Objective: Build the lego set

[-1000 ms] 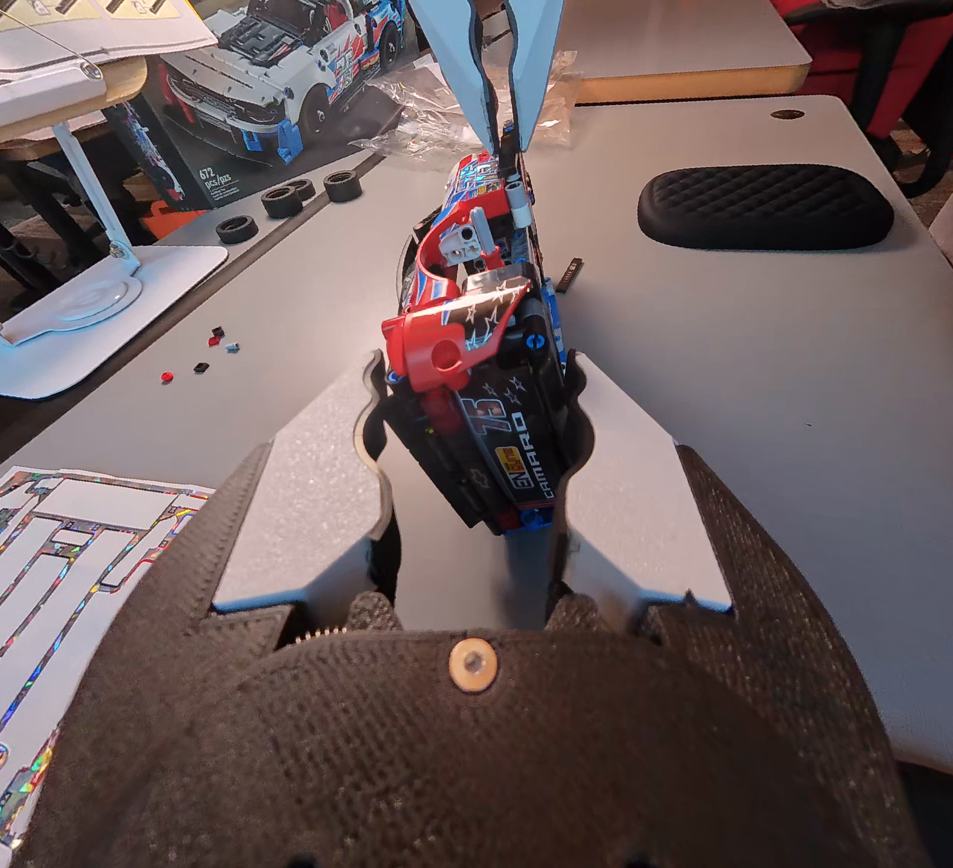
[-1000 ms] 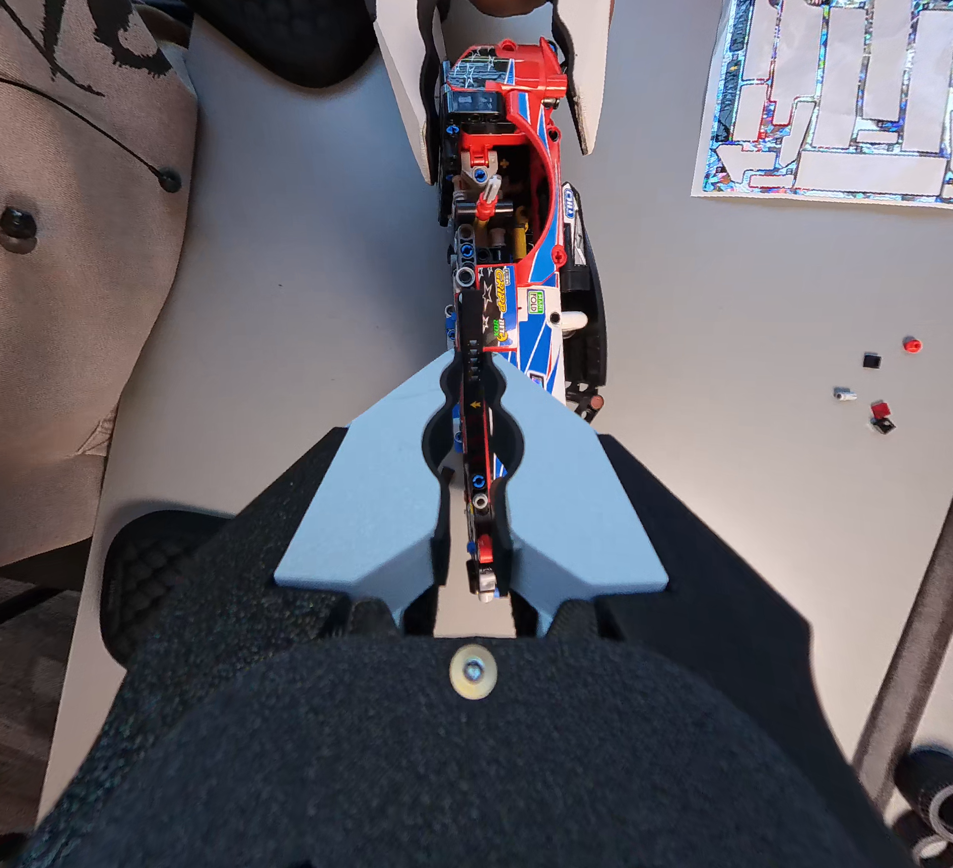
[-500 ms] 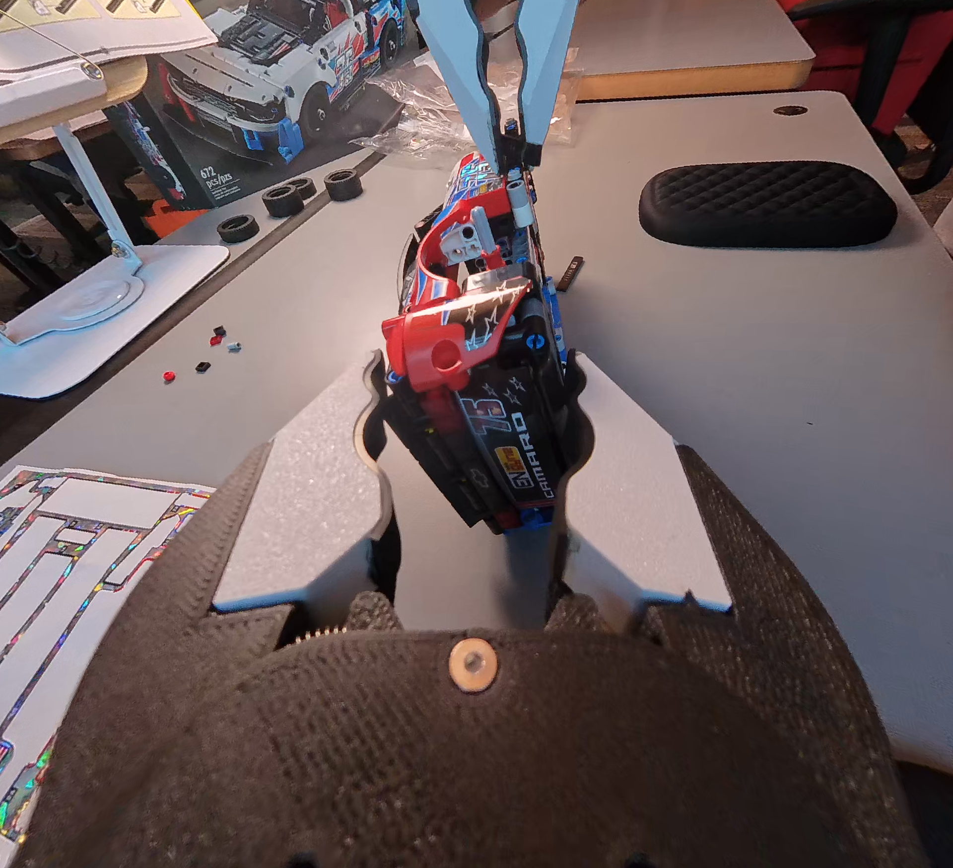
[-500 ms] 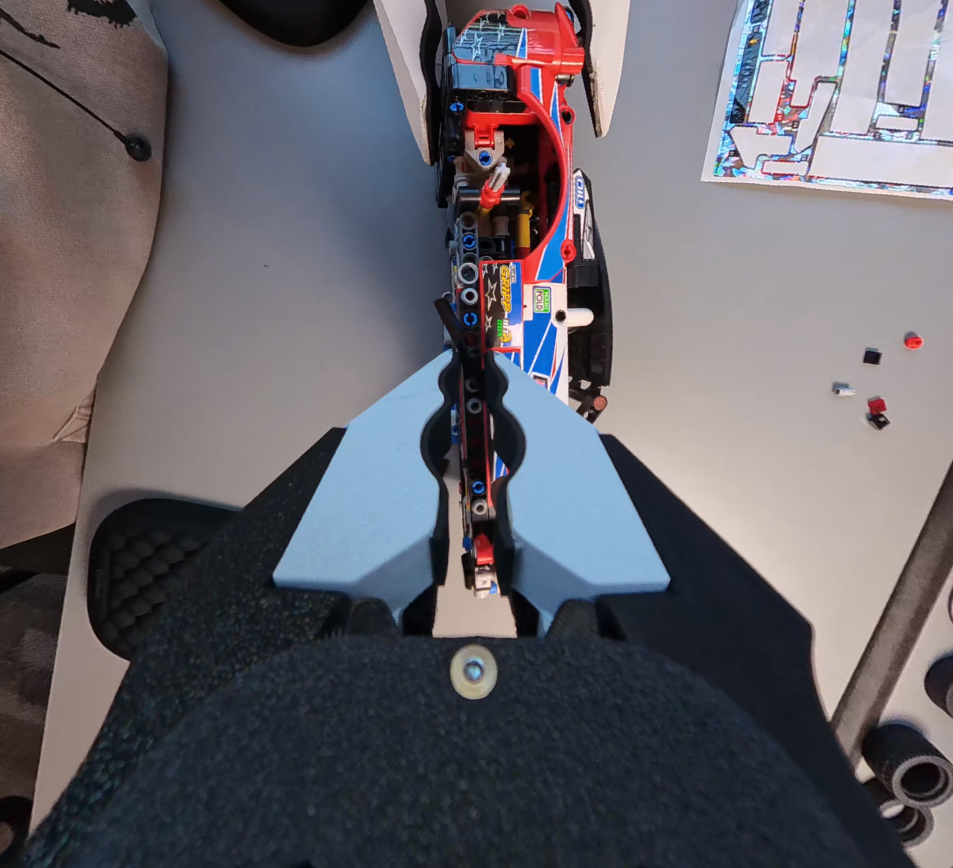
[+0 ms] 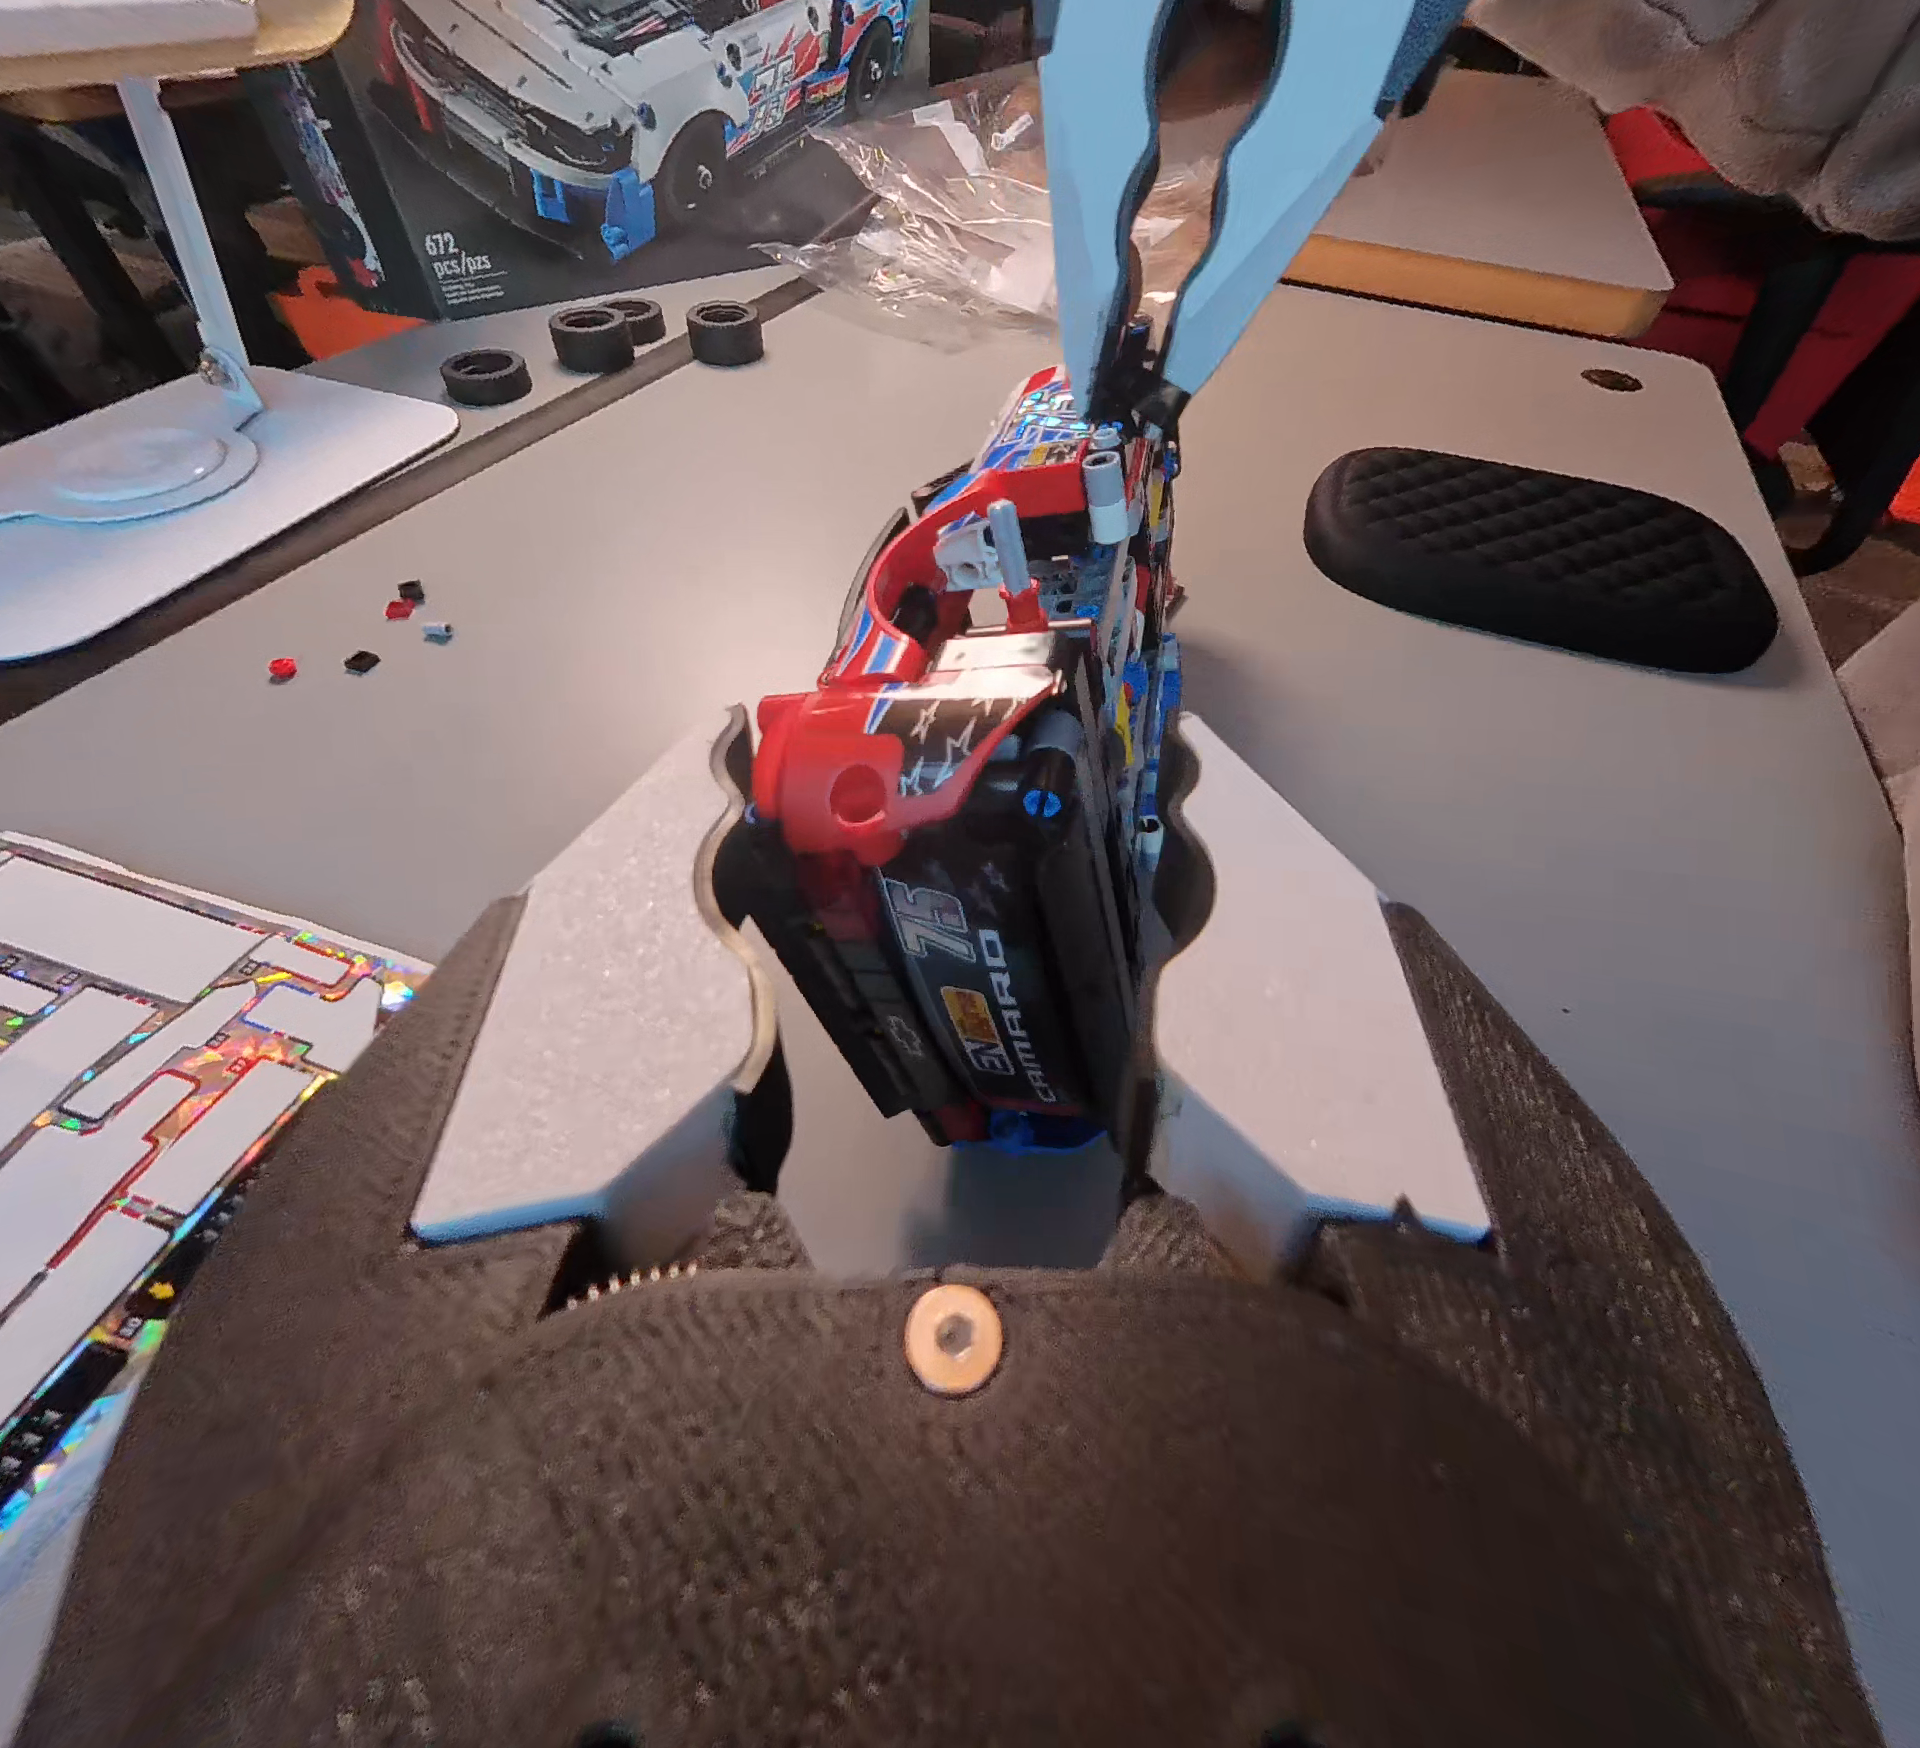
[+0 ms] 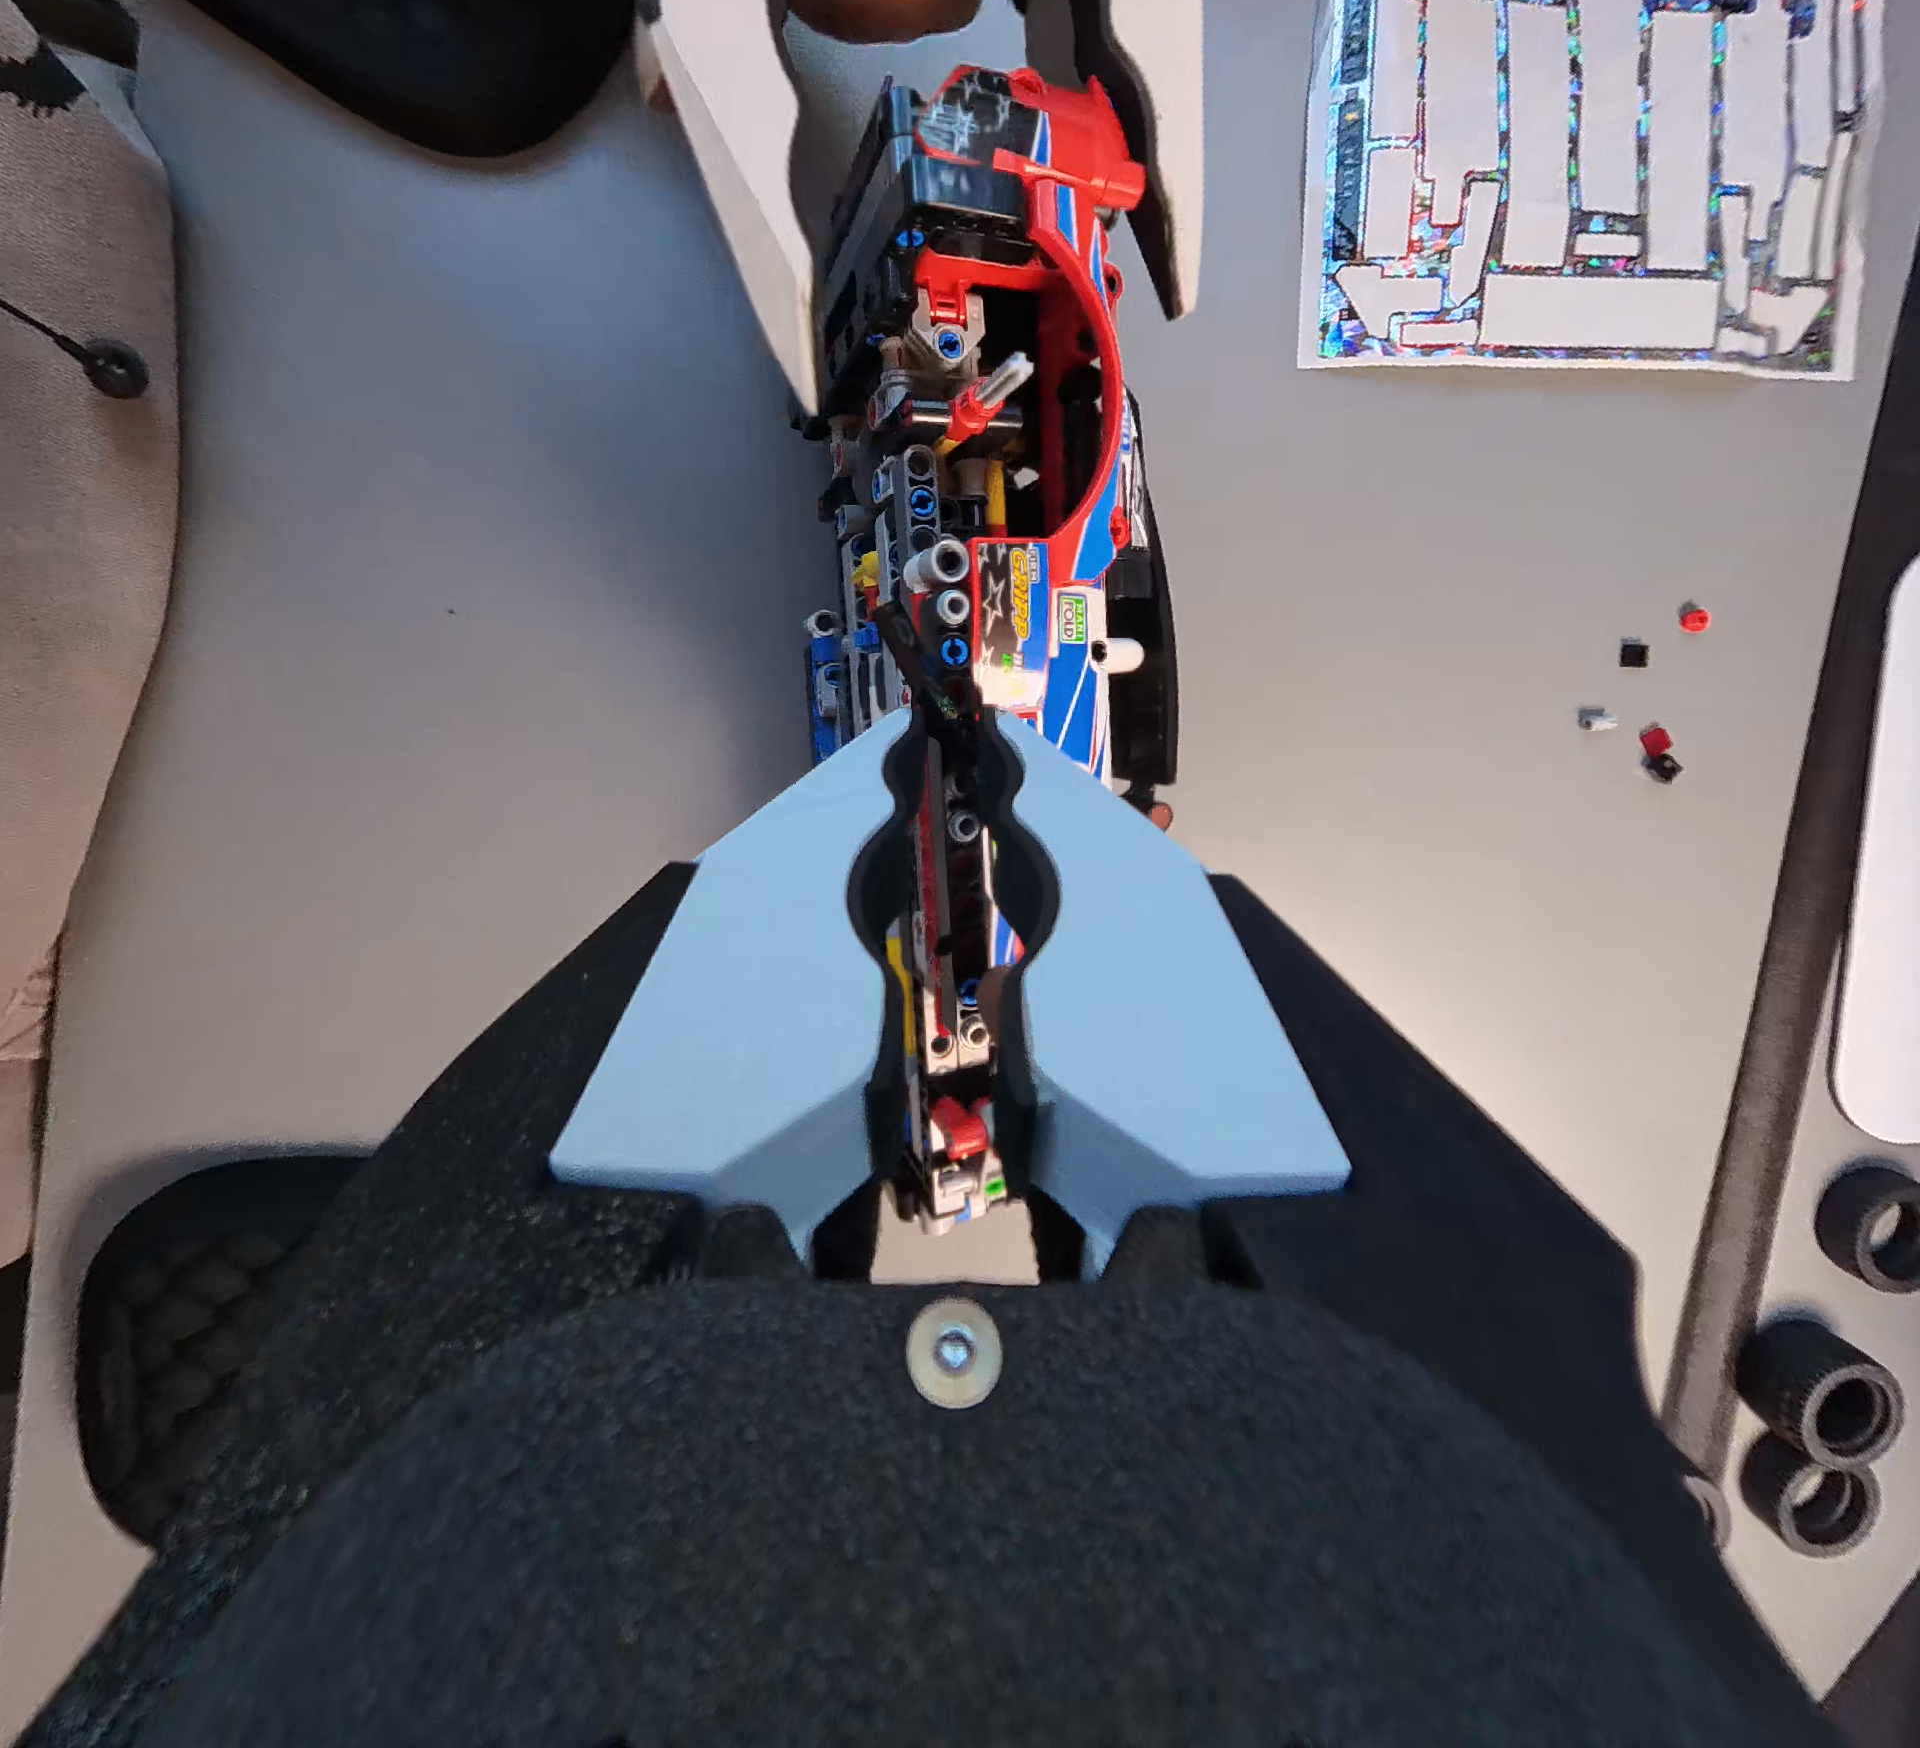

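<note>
As a second before, both grippers' fingers [image 5: 665,950] [image 6: 748,1002] clamped on the lego car [image 5: 966,867], now tilted

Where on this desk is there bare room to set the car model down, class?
Bare desk lies between the car model and the black pad. Another patch lies between the model and the loose small pieces. Crowded: the sticker sheet, tyres and box.

R gripper [image 6: 951,742] clamping lego car [image 6: 997,410]
</note>
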Demonstrator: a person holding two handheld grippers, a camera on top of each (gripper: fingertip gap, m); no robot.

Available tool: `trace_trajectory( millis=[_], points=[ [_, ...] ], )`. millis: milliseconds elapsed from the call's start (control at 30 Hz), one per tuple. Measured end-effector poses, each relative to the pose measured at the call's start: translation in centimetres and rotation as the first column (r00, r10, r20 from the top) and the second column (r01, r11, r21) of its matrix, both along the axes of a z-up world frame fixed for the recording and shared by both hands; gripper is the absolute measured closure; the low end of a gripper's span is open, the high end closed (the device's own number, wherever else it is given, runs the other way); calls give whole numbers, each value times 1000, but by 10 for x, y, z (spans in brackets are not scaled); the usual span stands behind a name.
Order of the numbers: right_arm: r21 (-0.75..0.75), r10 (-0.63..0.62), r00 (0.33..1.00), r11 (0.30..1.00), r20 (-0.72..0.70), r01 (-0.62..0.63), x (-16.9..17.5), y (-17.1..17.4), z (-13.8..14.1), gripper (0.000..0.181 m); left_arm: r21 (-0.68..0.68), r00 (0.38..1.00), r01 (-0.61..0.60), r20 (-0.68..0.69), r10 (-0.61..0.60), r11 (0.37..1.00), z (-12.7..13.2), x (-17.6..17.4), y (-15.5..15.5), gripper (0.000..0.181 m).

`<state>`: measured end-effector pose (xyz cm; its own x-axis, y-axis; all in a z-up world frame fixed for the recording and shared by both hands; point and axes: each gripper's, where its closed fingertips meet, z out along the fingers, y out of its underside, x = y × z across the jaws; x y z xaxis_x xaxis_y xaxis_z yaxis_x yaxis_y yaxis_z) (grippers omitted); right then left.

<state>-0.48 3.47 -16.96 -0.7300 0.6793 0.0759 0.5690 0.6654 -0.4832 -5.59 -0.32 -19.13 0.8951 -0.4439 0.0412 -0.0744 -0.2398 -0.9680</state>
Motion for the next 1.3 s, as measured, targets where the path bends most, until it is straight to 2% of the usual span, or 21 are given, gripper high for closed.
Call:
trace_trajectory(
  millis=[100,233,300,333,400,600,767,900,1300],
  points=[
    [7,3,998,1000,-57,-3,4,-4,1,176,-18,1000,-14,27,14,1000,0,0,2,109],
    [23,35,993,999,-115,-33,8,-9,1,176,-66,998,31,52,-27,997,-8,6,4,83],
    [36,55,989,998,-139,-50,9,-10,2,175,-111,993,80,96,-69,991,-17,12,5,78],
    [38,63,988,998,-144,-58,10,-10,2,175,-127,988,112,118,-97,985,-20,16,5,81],
    [28,69,987,997,-145,-65,13,-12,2,175,-105,990,107,98,-97,989,-20,16,8,100],
    [-15,-24,990,1000,-142,22,18,-14,4,174,-86,997,73,29,-71,994,-19,18,5,100],
    [54,-60,980,996,-189,71,21,-13,1,167,-66,998,64,16,-63,996,-18,19,4,100],
    [108,-50,976,991,-212,74,22,-10,-2,164,-65,998,64,27,-62,996,-18,18,4,100],
    [46,-41,981,998,-191,50,24,-13,10,173,-46,998,63,10,-62,997,-17,18,3,100]
  ],
)
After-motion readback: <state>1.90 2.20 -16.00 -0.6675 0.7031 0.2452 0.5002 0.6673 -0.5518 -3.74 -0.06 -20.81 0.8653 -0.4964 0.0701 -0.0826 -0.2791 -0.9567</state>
